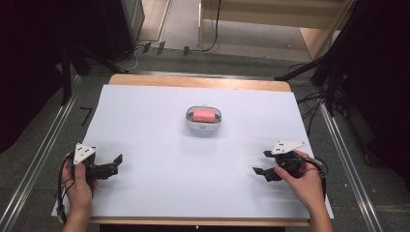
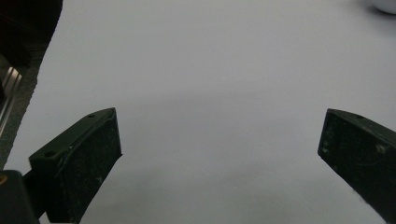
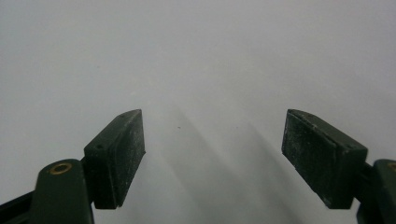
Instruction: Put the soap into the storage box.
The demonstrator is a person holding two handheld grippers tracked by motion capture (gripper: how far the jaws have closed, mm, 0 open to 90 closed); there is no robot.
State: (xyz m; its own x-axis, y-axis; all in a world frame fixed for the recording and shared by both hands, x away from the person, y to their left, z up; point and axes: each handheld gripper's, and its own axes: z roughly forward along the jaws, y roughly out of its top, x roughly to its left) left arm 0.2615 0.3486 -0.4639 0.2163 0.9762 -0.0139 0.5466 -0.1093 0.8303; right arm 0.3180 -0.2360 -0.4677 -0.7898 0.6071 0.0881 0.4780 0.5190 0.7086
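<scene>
A small white dish with a pink block in it sits at the middle of the white table sheet. My left gripper rests at the near left of the sheet, held by a hand, its jaws wide apart with nothing between them. Over at the near right, a hand holds my right gripper, open too and pointing left. In the left gripper view, the left gripper looks across bare sheet, and a white edge of the dish shows at the top right. The right gripper faces bare sheet.
The table's wooden edge runs along the back. Metal rails line the floor on both sides. Dark stands and cables crowd the far right, and dark curtains hang at both sides.
</scene>
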